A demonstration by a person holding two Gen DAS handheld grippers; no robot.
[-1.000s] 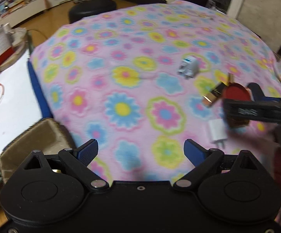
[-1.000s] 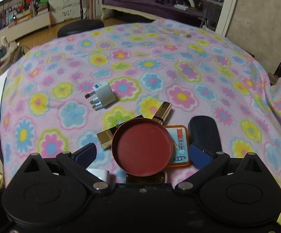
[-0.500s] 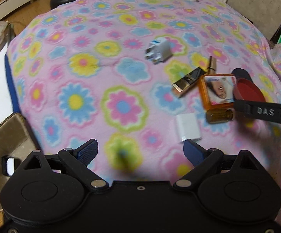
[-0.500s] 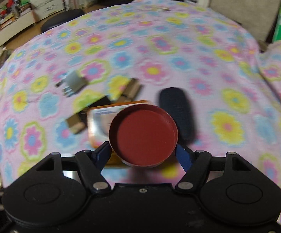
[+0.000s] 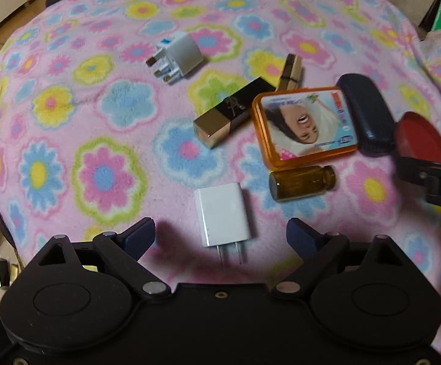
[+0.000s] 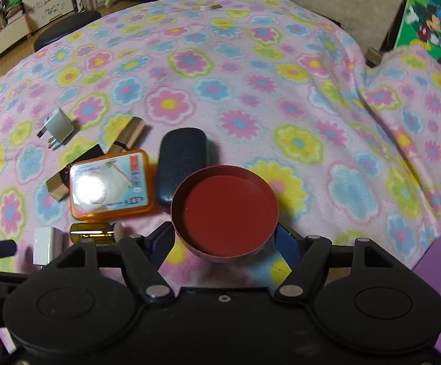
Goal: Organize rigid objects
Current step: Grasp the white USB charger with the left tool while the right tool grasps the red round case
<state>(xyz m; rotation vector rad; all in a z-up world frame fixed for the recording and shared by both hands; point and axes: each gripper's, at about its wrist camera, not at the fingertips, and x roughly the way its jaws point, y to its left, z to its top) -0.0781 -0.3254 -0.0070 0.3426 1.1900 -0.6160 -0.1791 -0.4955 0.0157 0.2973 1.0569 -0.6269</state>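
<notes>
The right gripper [image 6: 224,235] is clamped on a red round lid [image 6: 225,211] held above the flowered blanket [image 6: 250,91], while the left gripper [image 5: 220,235], its jaws wide but just narrowed and gripping nothing, is poised over a white charger [image 5: 223,214] lying between them.

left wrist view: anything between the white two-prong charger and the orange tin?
Only the amber glass vial, lying on its side just below the orange tin and up-right of the white two-prong charger. Otherwise bare floral blanket. Left wrist view shows it best.
</notes>
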